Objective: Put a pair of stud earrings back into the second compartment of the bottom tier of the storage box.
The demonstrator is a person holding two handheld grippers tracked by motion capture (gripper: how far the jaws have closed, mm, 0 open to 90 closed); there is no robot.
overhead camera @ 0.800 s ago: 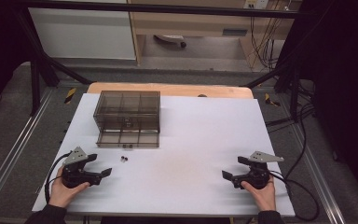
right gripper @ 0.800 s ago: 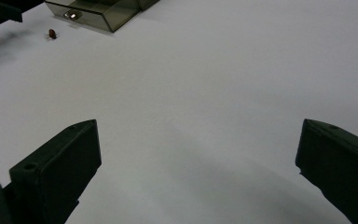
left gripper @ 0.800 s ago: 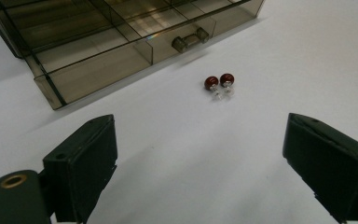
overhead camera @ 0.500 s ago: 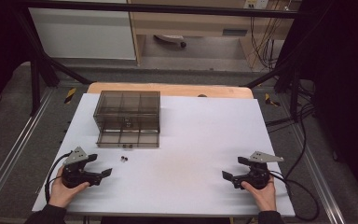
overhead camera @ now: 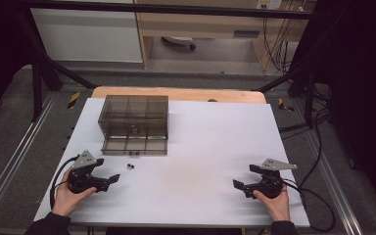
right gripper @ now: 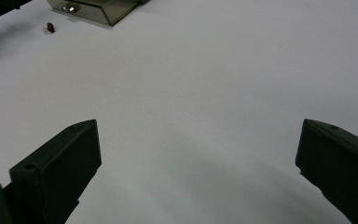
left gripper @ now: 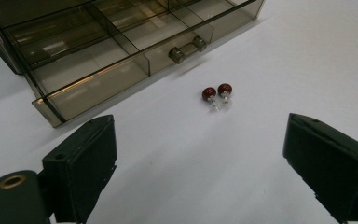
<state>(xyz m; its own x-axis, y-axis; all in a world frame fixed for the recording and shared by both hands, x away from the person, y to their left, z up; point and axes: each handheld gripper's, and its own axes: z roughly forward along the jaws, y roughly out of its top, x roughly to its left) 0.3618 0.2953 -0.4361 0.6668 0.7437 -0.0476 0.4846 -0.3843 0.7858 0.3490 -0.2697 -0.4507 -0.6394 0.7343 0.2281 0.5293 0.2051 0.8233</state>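
On the white desk (overhead camera: 191,161), two red-headed studs (left gripper: 217,92) lie side by side just before the smoky drawer box (overhead camera: 134,122), which bears no readable writing, ahead of the released left gripper (overhead camera: 108,179), while the right gripper (overhead camera: 242,177), also released, rests well apart.

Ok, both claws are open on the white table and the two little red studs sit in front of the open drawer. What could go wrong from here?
1. The two small red ball studs lie touching each other, so the left claw may nudge one away while pinching the other.
2. The smoky clear plastic drawer box has its lower drawer pulled out close by; a wide approach could knock it.
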